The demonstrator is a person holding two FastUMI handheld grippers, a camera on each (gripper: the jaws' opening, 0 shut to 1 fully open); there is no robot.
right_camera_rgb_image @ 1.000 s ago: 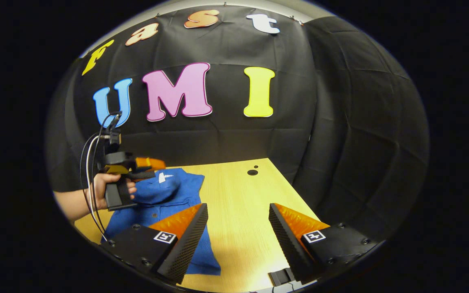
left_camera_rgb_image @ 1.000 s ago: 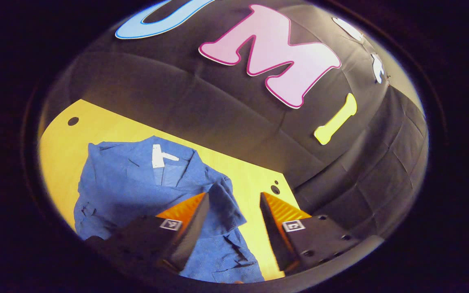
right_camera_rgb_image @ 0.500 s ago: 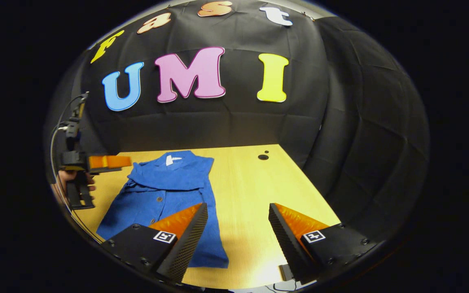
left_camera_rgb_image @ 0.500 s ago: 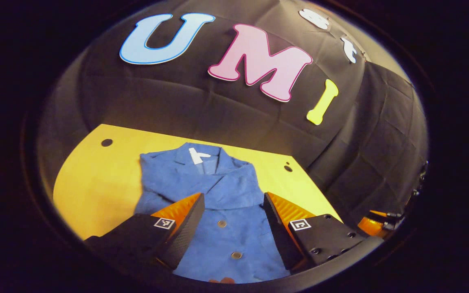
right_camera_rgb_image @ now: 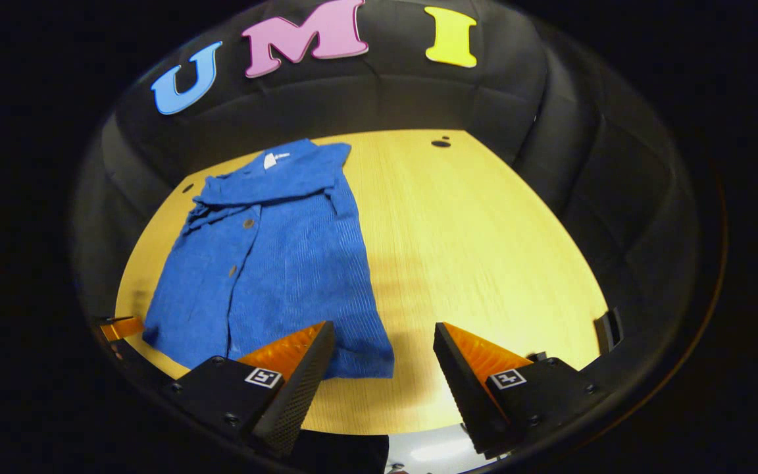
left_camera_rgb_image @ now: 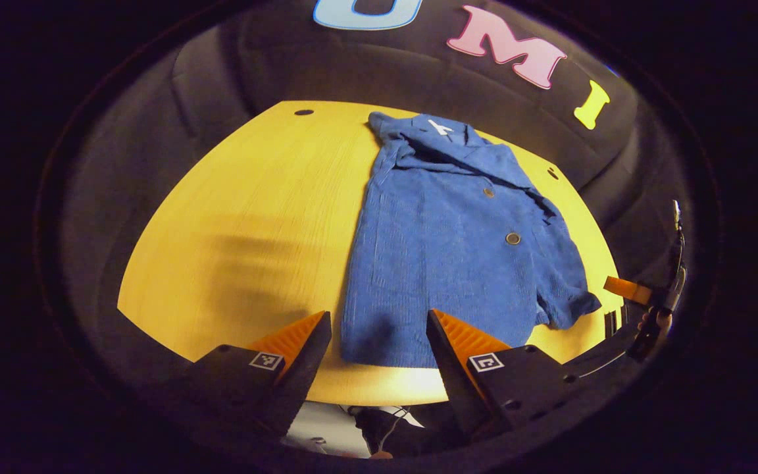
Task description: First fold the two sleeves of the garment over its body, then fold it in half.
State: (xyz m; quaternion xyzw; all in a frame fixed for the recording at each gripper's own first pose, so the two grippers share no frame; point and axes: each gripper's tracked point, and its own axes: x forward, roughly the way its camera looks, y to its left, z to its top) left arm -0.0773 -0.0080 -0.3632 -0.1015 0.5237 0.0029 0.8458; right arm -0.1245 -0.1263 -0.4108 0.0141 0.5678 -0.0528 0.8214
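Observation:
A blue buttoned garment (left_camera_rgb_image: 451, 243) lies flat on the yellow wooden table (left_camera_rgb_image: 254, 217), collar toward the far wall, both sleeves folded across its chest. In the right gripper view the same garment (right_camera_rgb_image: 274, 257) lies left of centre. My left gripper (left_camera_rgb_image: 378, 336) hangs open above the garment's near hem, at its left corner, holding nothing. My right gripper (right_camera_rgb_image: 382, 349) is open over the hem's right corner and the table's near edge, also holding nothing. The other gripper (left_camera_rgb_image: 642, 296) with a hand on it shows at the far right of the left gripper view.
The table's near edge (right_camera_rgb_image: 366, 421) runs just under both grippers. Small dark holes (right_camera_rgb_image: 441, 142) sit near the table's far corners. Bare tabletop (right_camera_rgb_image: 484, 243) stretches right of the garment, and more of it lies left of the garment (left_camera_rgb_image: 241, 197) in the left gripper view.
Both grippers have pulled back from the collar end and risen to the near edge, tilting downward. The left gripper let the sleeve lie folded on the body.

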